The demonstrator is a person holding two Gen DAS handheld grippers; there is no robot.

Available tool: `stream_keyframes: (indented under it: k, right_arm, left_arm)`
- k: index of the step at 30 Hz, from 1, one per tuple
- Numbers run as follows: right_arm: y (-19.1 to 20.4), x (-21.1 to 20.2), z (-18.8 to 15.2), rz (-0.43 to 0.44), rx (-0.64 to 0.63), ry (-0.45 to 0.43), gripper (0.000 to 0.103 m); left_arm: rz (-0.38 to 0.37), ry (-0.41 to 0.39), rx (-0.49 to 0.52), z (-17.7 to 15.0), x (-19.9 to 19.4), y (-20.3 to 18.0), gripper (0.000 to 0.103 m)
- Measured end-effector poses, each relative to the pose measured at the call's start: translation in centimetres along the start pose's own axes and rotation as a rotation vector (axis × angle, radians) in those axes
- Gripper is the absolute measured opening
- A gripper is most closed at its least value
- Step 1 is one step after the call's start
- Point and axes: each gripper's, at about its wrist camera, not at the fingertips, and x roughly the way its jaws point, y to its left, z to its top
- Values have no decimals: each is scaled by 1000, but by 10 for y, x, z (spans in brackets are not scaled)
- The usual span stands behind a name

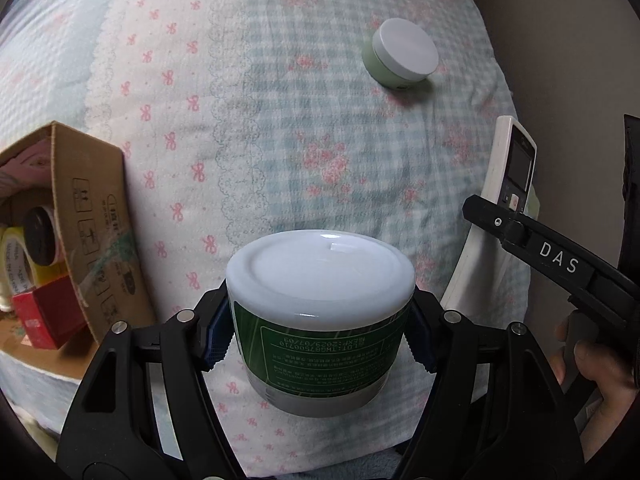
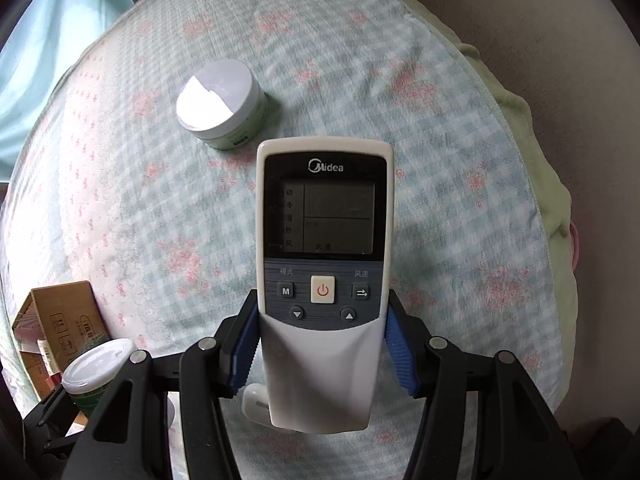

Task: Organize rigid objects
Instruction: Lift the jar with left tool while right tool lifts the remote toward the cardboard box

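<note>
Plainly, Midea remote (image 2: 324, 264), DAS-marked right gripper (image 1: 560, 258)

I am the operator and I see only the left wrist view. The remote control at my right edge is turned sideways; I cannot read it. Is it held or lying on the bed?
Observer: Held. The right gripper has its blue pads closed on the lower body of the white Midea remote control.
Operator: Is something under it?
Observer: Yes, a small white earbud-like item lies on the checked bedcover beside the remote's lower end.
Operator: And the low green jar with the white lid?
Observer: The low green jar stands beyond the remote's top, apart from it; a bright glare patch covers part of the lid.
</note>
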Motion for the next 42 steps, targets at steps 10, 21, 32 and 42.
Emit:
stream_keyframes:
  k: [10, 21, 32, 42]
  right_arm:
    - [105, -84, -38, 102, -170, -92, 53]
    - [229, -113, -109, 292, -328, -81, 53]
    - [325, -114, -150, 319, -385, -87, 53]
    - [410, -99, -167, 203, -622, -130, 53]
  left_arm:
    - [2, -164, -87, -49, -101, 75, 68]
    - [45, -250, -173, -106, -180, 209, 68]
    - [60, -233, -175, -139, -203, 312, 68]
    - [67, -179, -123, -123, -182, 367, 68]
